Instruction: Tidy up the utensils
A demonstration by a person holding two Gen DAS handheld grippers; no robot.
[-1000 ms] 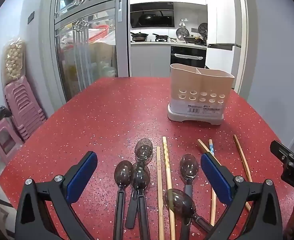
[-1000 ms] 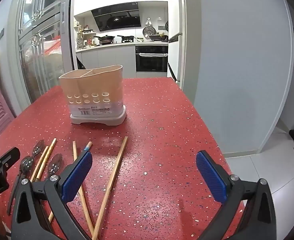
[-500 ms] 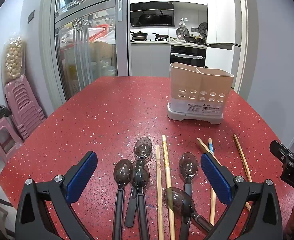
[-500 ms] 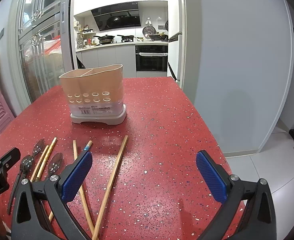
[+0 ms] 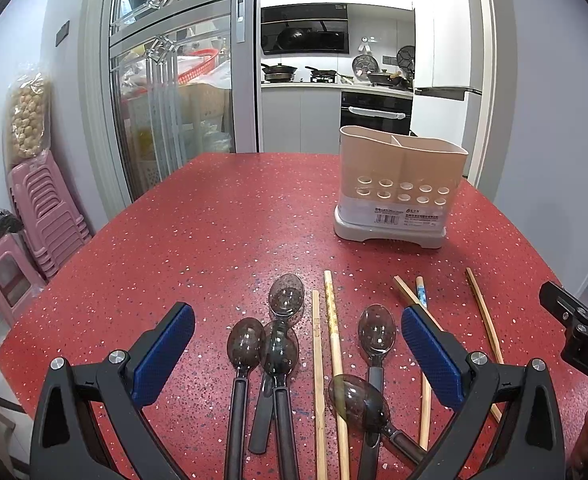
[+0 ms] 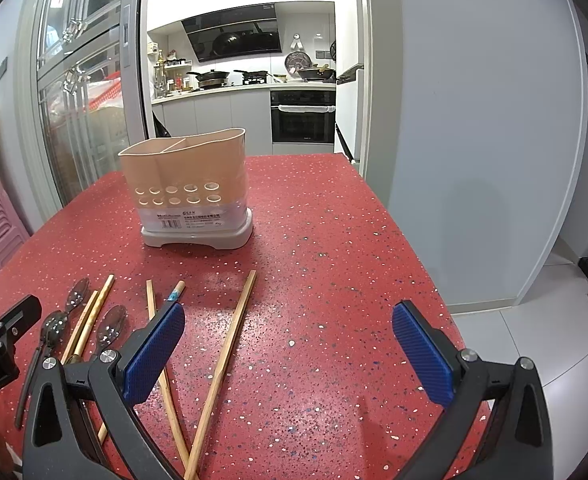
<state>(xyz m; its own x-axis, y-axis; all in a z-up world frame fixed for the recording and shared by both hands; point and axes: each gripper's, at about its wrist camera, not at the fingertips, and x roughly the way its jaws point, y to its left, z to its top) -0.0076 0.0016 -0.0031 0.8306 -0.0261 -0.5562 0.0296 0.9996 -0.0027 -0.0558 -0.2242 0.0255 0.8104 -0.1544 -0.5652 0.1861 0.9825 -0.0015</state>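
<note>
- The utensil holder (image 5: 401, 188) is a beige plastic caddy on a grey base, split into two compartments, with two rows of round holes and a barcode label on its front. It stands upright towards the far side of the table, and nothing shows above its rim.
- The spoons (image 5: 284, 354) have smoky translucent bowls and dark handles. Five lie in front of my left gripper (image 5: 297, 354), some overlapping.
- The wooden chopsticks (image 5: 333, 344) lie loose among and to the right of the spoons. One (image 6: 224, 354) lies between my right gripper's blue pads.
- My left gripper is spread wide above the spoons, holding nothing.
- My right gripper (image 6: 288, 354) is just as wide apart and empty too.
- The table (image 5: 214, 224) is red with pale speckles.
- Beyond it a glass sliding door (image 5: 170, 92) opens on a kitchen with an oven (image 5: 375, 114). Pink stools (image 5: 42, 216) are stacked at the left.
</note>
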